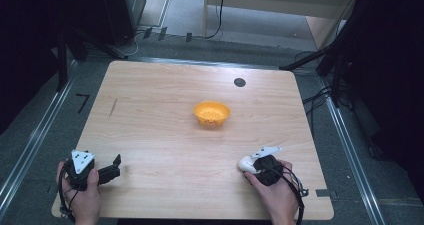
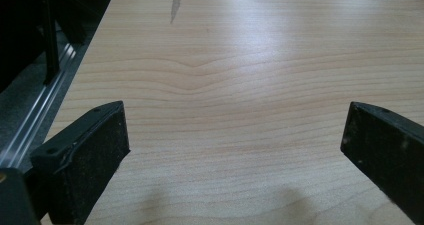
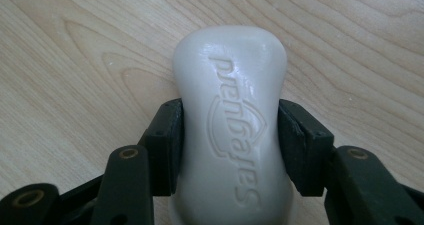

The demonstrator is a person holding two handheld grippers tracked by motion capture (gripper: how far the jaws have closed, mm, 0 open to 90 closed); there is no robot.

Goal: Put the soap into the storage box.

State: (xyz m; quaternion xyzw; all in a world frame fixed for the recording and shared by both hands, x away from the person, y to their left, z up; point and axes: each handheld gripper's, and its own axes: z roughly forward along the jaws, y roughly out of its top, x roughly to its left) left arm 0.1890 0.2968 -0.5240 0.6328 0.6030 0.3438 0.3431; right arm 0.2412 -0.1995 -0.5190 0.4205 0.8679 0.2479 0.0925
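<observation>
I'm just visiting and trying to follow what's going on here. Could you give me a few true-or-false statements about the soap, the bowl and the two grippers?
1. The right gripper has its fingers closed on the white soap bar. True.
2. The left gripper holds the soap. False: its fingers are wide apart over bare table.
3. The soap lies in the orange bowl. False: it is near the table's front edge, apart from the bowl.
4. The bowl stands near the table's middle. True.
</observation>
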